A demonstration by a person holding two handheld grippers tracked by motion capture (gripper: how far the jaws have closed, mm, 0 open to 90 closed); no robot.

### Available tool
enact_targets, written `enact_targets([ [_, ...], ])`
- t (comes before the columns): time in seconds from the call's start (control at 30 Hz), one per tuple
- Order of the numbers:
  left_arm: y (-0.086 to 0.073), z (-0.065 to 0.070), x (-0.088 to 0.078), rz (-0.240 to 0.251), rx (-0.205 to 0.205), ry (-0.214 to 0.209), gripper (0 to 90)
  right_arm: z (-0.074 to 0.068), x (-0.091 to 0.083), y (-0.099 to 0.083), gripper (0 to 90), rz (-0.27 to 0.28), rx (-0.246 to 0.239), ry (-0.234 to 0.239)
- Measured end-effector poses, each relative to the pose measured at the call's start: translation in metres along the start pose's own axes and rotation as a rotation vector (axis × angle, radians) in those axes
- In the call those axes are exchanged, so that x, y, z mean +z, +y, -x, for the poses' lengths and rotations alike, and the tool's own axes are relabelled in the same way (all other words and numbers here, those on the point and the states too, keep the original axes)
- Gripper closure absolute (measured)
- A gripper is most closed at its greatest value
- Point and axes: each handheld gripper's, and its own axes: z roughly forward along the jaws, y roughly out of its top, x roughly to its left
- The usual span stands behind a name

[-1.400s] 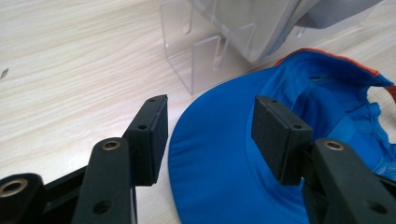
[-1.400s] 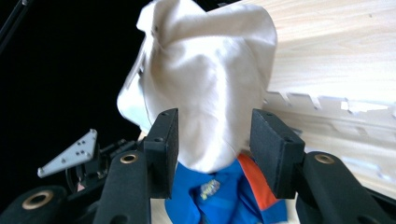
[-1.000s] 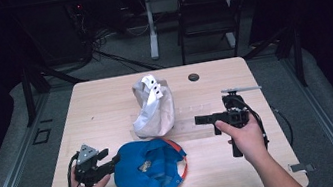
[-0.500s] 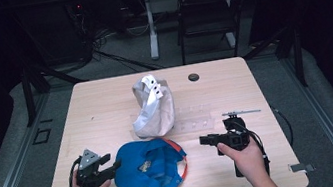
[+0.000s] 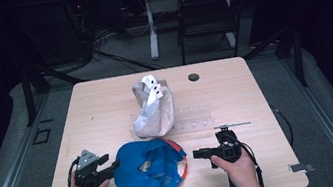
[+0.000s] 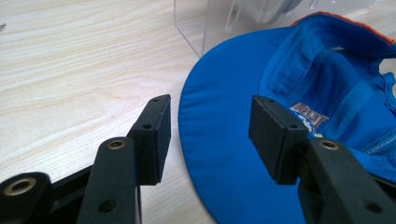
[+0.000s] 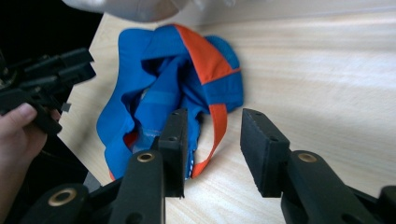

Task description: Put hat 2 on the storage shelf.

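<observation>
While blue cap (image 5: 148, 167) lies crown-down near table's (image 5: 105, 103) front edge, my left gripper (image 6: 208, 135) straddles brim, spread, unclamped. Right gripper (image 7: 212, 140), jaws just closing, nothing pinched yet, nears orange strap (image 7: 215, 133). Risk: pads close beside thin strap, miss; cap slides.

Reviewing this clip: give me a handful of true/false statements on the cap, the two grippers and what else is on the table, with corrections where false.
1. The blue cap lies upside down, its inside facing up. True.
2. The left gripper is shut on the cap's brim. False: its jaws stand open, with the brim's edge between them and the pads apart from it.
3. The right gripper has its jaws open, with the cap's orange strap just ahead of them. True; the jaws have just been closing, with nothing clamped yet.
4. The grey-white cap sits on the floor. False: it rests on the table, propped at a clear plastic stand.
</observation>
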Motion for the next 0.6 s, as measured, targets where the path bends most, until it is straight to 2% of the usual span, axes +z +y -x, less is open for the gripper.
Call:
enact_targets([
  [0.03, 0.000, 0.000, 0.000, -0.001, -0.004, 0.001, 49.4, -0.001, 0.003, -0.001, 62.6, -0.016, -0.004, -0.003],
  [0.33, -0.001, -0.001, -0.001, 0.003, -0.006, 0.006, 49.3, 0.003, 0.024, -0.013, 59.9, -0.045, -0.006, -0.002],
  [0.47, -0.002, -0.001, -0.003, -0.013, 0.001, 0.009, 49.3, 0.007, 0.035, -0.018, 58.4, -0.056, -0.024, -0.001],
  [0.6, -0.005, -0.003, -0.007, -0.011, -0.020, 0.025, 49.3, 0.009, 0.042, -0.018, 56.8, -0.052, -0.020, 0.016],
])
